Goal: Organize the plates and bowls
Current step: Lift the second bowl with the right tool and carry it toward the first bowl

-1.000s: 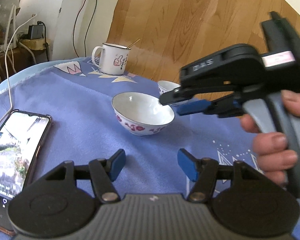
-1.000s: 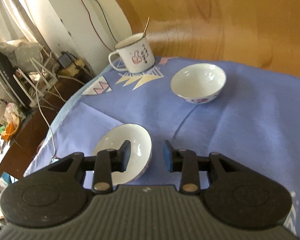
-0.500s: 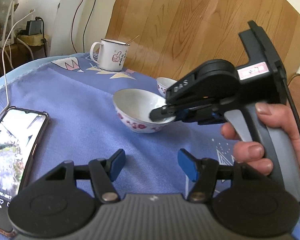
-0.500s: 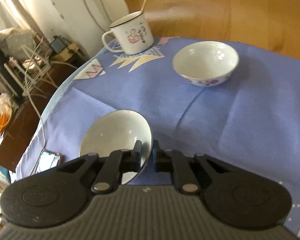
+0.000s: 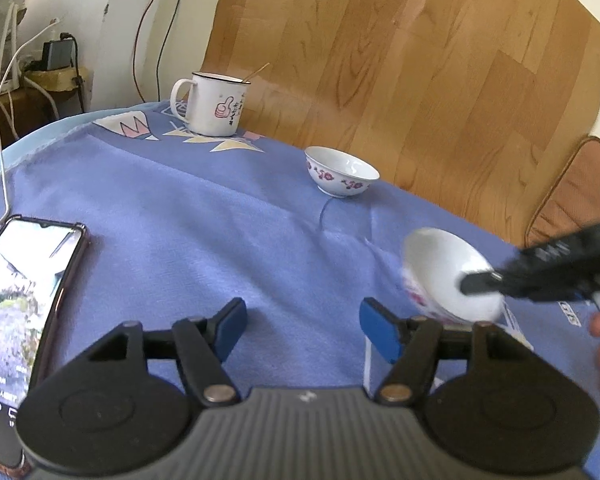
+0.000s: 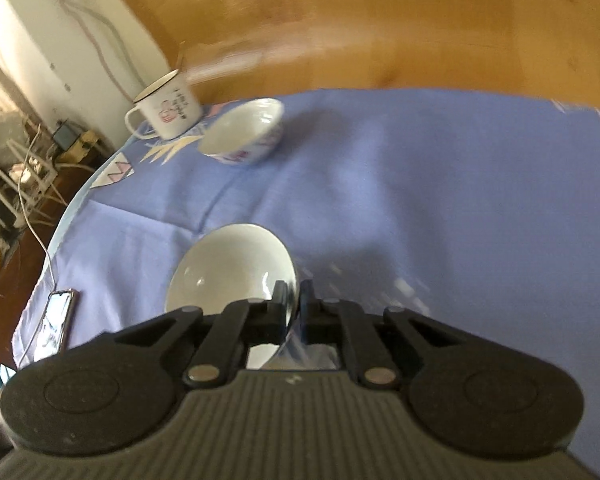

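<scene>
My right gripper (image 6: 294, 300) is shut on the rim of a white bowl with pink flowers (image 6: 224, 272). In the left wrist view the held bowl (image 5: 440, 272) is tilted and blurred at the right, just above the cloth, with my right gripper (image 5: 472, 282) clamped on its near rim. A second flowered bowl (image 5: 340, 172) stands upright near the table's far edge. That second bowl (image 6: 244, 132) sits beside the mug in the right wrist view. My left gripper (image 5: 303, 316) hovers over bare cloth, its jaws opening with nothing between them.
A white enamel mug (image 5: 214, 104) with a spoon stands at the far edge of the blue tablecloth (image 5: 220, 240). A lit phone (image 5: 20, 292) on a cable lies at the left. Wooden floor and a cushion (image 5: 580, 192) lie beyond the table.
My right gripper closed on the near bowl's rim and carried it, tilted, from the middle to the right. The far bowl now shows in full. My left gripper kept its place.
</scene>
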### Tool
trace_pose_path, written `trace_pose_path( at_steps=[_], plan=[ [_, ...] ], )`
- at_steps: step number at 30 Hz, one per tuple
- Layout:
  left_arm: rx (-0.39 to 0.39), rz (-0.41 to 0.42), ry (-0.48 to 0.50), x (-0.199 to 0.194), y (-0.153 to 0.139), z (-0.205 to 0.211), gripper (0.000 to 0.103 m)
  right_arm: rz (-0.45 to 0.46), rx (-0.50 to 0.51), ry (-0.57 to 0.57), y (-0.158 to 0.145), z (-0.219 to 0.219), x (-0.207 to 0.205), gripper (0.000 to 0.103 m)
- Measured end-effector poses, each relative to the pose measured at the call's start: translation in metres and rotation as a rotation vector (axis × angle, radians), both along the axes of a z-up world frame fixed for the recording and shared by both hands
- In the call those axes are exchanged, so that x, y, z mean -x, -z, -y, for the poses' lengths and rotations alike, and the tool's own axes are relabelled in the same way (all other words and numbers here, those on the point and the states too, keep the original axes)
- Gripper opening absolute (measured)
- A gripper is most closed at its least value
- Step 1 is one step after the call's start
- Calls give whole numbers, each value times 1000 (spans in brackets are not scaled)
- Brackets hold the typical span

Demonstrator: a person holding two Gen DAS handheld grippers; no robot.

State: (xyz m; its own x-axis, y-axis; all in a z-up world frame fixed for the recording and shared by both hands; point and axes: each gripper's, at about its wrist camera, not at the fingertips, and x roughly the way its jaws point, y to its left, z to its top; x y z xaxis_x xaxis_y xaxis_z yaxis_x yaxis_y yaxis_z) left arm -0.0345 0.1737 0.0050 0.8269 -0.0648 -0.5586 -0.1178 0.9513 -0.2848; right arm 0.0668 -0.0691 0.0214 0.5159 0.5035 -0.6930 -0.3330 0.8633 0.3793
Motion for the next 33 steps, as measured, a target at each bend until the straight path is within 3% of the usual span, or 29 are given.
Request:
trace_pose_path(
  at_steps=[6, 11, 25, 33],
  plan=[
    [-15, -8, 11, -2, 1, 3, 66, -6, -70, 107, -1, 46, 28, 8],
    [-48, -22, 27, -5, 0, 9, 74, 11, -85, 145, -3, 68, 45, 7],
    [-75, -29, 31, -5, 1, 15, 75, 46, -61, 134, -1, 64, 51, 13],
    [-79, -29, 33, -4, 1, 16, 75, -35, -105, 152, 14, 62, 41, 13]
  ],
)
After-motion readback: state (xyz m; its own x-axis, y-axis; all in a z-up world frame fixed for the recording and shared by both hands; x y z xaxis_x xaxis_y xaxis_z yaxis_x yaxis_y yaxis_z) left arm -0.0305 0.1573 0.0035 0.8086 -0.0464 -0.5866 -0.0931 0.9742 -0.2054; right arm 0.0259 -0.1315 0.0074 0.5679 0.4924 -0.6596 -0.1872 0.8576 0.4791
